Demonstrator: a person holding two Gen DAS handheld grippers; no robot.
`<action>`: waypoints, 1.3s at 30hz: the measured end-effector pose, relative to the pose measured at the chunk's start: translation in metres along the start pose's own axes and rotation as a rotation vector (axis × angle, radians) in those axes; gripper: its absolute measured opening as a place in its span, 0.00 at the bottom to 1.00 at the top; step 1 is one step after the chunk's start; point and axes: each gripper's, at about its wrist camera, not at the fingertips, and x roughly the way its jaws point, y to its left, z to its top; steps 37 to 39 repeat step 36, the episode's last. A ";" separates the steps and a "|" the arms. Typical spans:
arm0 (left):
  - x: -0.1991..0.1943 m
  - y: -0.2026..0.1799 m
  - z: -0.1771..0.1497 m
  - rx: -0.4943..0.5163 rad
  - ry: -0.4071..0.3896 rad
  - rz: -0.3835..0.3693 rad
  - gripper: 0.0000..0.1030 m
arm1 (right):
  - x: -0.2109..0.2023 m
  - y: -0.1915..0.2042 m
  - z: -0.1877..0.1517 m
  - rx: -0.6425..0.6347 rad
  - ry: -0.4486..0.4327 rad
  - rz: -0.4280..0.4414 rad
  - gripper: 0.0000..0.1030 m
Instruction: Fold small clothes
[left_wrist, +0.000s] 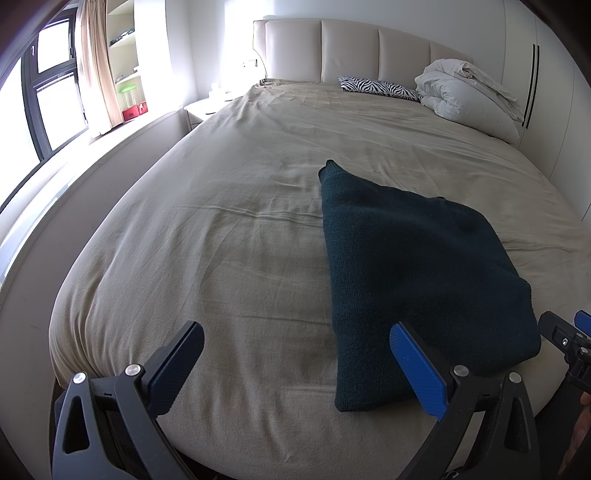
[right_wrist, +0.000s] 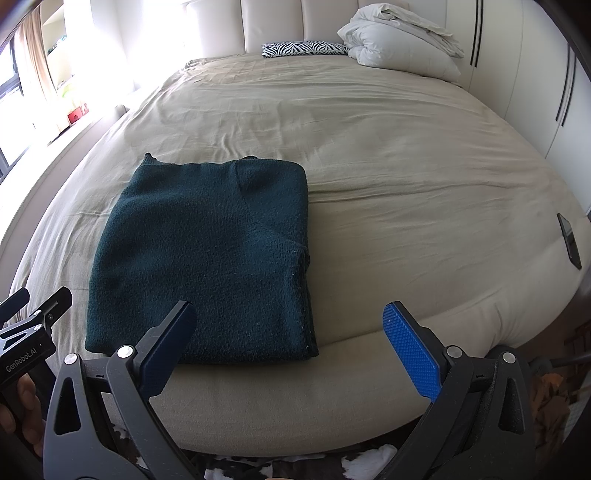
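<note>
A: Over on the left, the left tongs (left_wrist: 295, 373) hang spread wide above the near edge of the bed (left_wrist: 221, 229), nothing between the blue pads (left_wrist: 417, 373). Empty, then?

B: Empty. And just right of them lies the dark green knit (left_wrist: 413, 280), flat on the beige sheet, close to the foot of the bed, probably so both hands can reach it.

A: From the right wrist it reads as a neat rectangle, the dark green knit (right_wrist: 207, 258) with a sleeve layer turned in across the top.

B: Yes, a fold seems already made. One far corner pokes up untidily, though.

A: And the right tongs (right_wrist: 291, 350)?

B: Also gaping, holding nothing, poised beyond the garment's near right corner. I'd judge they're lined up on the near hem for another fold away from the person.

A: Far right?

B: A dark phone-like slab (right_wrist: 569, 240) near the bed's edge, well apart from the knit. Pillows (right_wrist: 399, 40) sit back at the headboard, out of the way.
</note>
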 end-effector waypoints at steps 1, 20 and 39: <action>0.000 0.000 0.000 0.000 0.001 0.000 1.00 | 0.000 0.000 0.000 0.000 0.000 0.000 1.00; 0.001 0.000 -0.001 0.003 0.004 0.000 1.00 | 0.001 -0.001 -0.001 0.002 0.004 0.004 1.00; 0.003 0.003 -0.002 0.012 0.002 0.004 1.00 | 0.002 -0.003 -0.002 0.002 0.009 0.007 1.00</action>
